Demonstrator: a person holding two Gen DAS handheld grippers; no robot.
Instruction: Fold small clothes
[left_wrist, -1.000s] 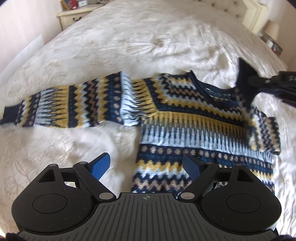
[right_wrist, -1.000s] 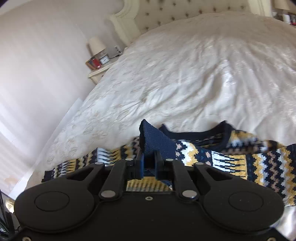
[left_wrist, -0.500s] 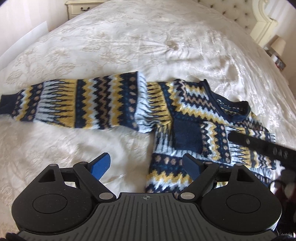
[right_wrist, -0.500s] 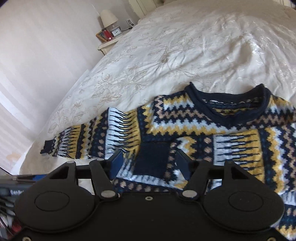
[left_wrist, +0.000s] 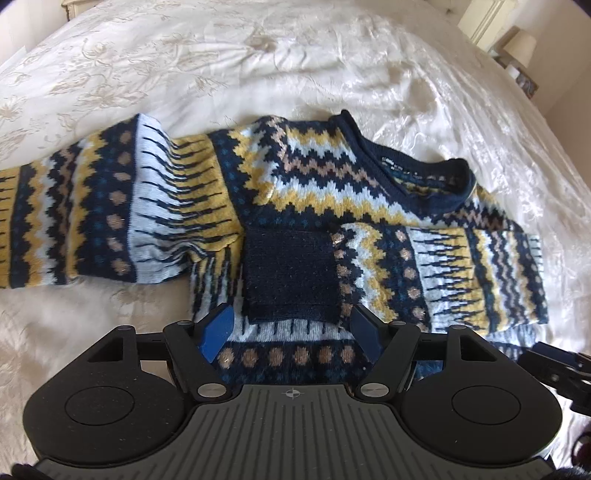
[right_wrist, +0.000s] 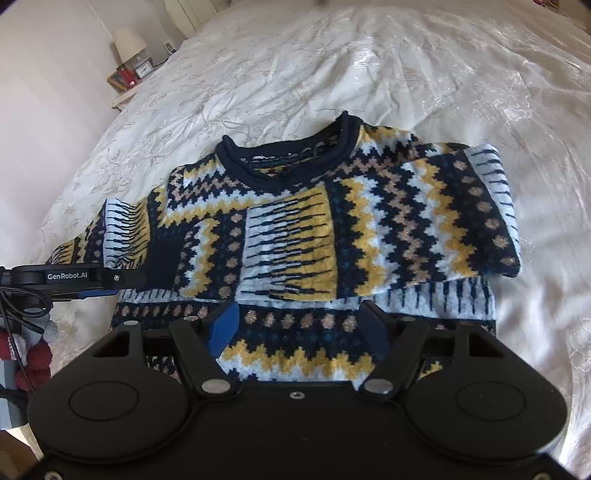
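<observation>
Wide bed under a cream, floral-embroidered satin bedspread (left_wrist: 332, 74), filling both views. Spread flat on it, roughly mid-bed, a navy, mustard and pale-blue zigzag-patterned knitted sweater (left_wrist: 317, 177), front up, dark rolled neckline toward the headboard. One patterned sleeve (right_wrist: 369, 236) folded across the chest, reaching from the far shoulder to its plain navy ribbed cuff (left_wrist: 291, 277), flat on the body near the opposite armpit. Other sleeve (left_wrist: 92, 214) stretched out sideways over the bedspread, away from the body.

Left gripper (left_wrist: 291, 328), black with blue-padded fingers, poised low over the sweater just below the navy cuff; jaws apart, just been narrowing, cuff edge and knit lying between the tips but not pinched. Right gripper (right_wrist: 299, 325), same build, over the lower chest bands; jaws apart, just been widening, nothing clamped, only flat knit beneath.

Small cream table lamp (right_wrist: 129, 42) and red-and-white clutter on a nightstand beside the bed.
</observation>
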